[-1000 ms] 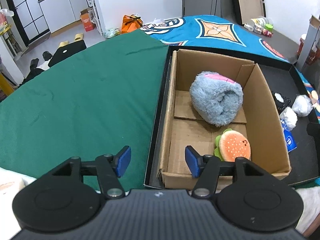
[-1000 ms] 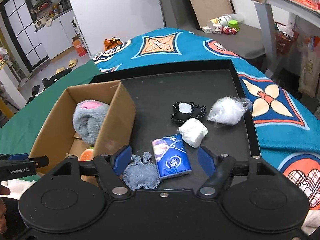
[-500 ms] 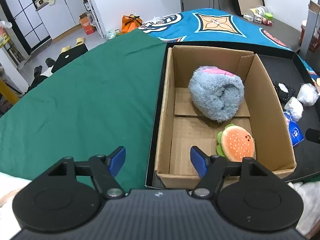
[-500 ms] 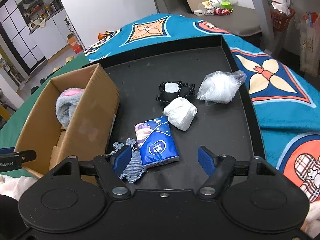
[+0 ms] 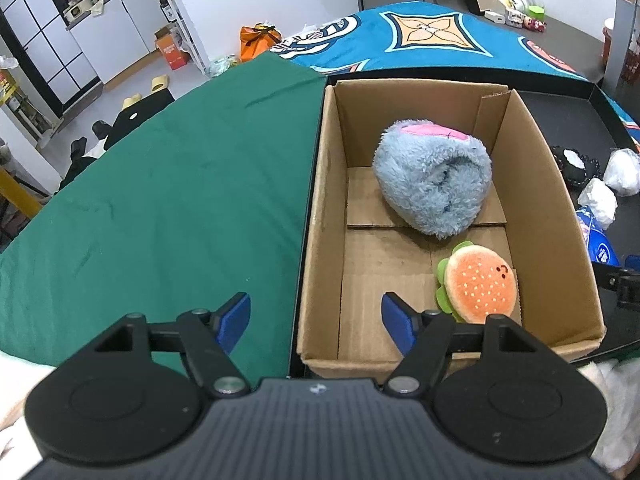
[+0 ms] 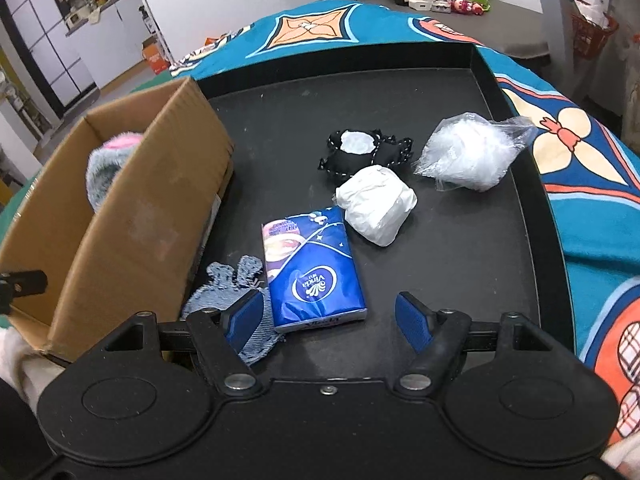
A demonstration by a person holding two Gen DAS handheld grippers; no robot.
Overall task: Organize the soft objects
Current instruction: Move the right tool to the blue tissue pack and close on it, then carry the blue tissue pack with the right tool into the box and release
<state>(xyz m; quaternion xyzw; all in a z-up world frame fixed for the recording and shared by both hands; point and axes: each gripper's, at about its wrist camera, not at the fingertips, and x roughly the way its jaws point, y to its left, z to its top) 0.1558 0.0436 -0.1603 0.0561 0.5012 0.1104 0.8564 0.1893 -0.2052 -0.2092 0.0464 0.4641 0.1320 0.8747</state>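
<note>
Between the spread, empty jaws of the right gripper (image 6: 330, 314) a blue tissue pack (image 6: 313, 267) is seen on the black tray (image 6: 516, 184). Farther left, the left gripper (image 5: 316, 316), just opened and empty, is held over the box (image 5: 556, 216), where a burger plush (image 5: 478, 282) and grey plush (image 5: 434, 182) lie.

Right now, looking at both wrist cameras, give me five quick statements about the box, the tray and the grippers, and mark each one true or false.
1. The burger plush lies inside the cardboard box. True.
2. The blue tissue pack is in the box. False: it lies on the black tray.
3. The right gripper grips the white bundle. False: its jaws are open and empty.
4. The grey furry plush is in the box. True.
5. The left gripper holds the burger plush. False: it is open and empty.
</note>
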